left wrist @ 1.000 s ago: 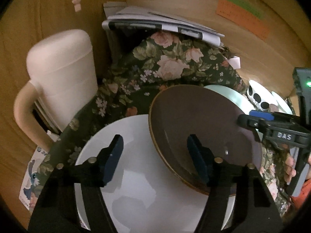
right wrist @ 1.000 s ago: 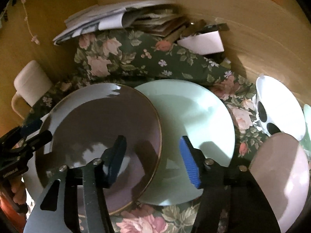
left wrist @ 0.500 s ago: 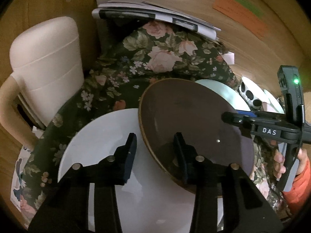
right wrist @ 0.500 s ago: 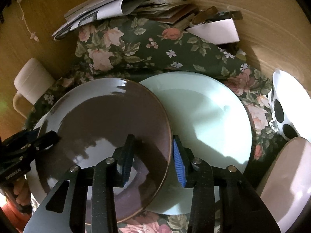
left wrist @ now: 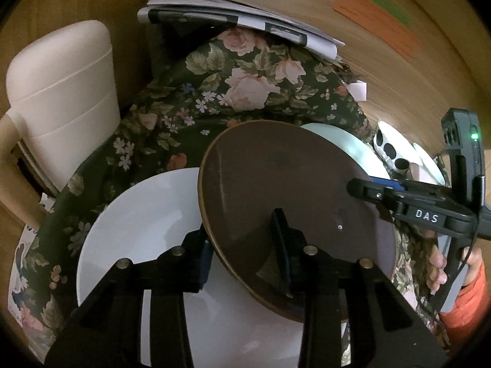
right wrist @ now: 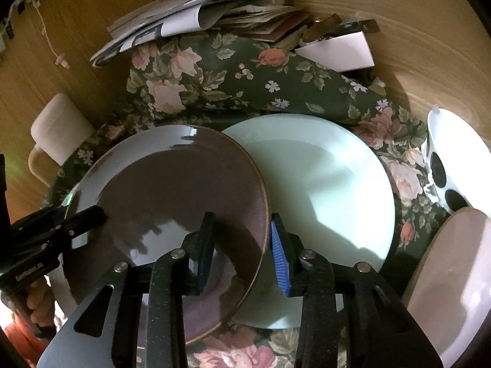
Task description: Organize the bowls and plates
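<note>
A brown plate [left wrist: 285, 190] with a gold rim is held tilted between both grippers. My left gripper [left wrist: 242, 245] is shut on its left rim, above a white plate [left wrist: 138, 224] on the floral cloth. My right gripper [right wrist: 242, 245] is shut on the brown plate's [right wrist: 172, 196] right rim, beside a pale green plate [right wrist: 325, 184]. The right gripper also shows in the left wrist view [left wrist: 368, 188], and the left gripper in the right wrist view [right wrist: 83, 217].
A cream jug [left wrist: 61, 98] stands at the left. A white bowl with black dots [right wrist: 451, 165] and a pinkish plate [right wrist: 454, 276] lie at the right. Stacked papers [right wrist: 196, 15] and a white box [right wrist: 337, 52] sit at the back against the wooden wall.
Both grippers have closed from wide open onto opposite rims of the brown plate. The plate now sits tilted up off the white and green plates.
</note>
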Motion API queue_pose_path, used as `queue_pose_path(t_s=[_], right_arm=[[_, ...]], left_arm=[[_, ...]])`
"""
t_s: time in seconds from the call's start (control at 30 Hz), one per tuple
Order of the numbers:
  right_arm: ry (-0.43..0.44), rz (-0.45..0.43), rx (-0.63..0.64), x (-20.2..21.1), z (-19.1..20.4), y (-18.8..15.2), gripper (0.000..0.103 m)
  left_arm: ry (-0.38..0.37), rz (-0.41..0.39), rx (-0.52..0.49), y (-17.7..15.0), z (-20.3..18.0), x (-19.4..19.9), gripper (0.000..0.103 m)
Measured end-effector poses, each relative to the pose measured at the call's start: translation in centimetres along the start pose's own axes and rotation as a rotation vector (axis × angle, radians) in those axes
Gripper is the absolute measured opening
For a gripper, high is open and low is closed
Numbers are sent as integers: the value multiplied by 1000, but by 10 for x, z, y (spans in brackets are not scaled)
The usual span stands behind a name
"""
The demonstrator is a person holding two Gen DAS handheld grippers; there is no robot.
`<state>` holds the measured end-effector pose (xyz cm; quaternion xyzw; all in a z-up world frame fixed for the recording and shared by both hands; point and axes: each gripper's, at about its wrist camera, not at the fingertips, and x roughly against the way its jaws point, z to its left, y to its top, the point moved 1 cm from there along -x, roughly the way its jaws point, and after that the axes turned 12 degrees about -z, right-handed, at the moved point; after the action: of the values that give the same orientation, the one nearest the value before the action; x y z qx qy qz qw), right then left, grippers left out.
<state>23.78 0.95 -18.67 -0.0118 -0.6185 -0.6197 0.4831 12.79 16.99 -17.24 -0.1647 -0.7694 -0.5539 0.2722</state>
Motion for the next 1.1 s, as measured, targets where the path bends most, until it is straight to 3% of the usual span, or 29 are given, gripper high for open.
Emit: queue_pose_path(t_s=[0.37,1.1], right_arm=[[-4,-50,-10,28,1,-11,31],[-50,-155,-57,111,-7,-45,31]], left_arm=[[2,-26,-16,-3,-6,15,35],[-85,-73,-52,-18,-52,64,35]])
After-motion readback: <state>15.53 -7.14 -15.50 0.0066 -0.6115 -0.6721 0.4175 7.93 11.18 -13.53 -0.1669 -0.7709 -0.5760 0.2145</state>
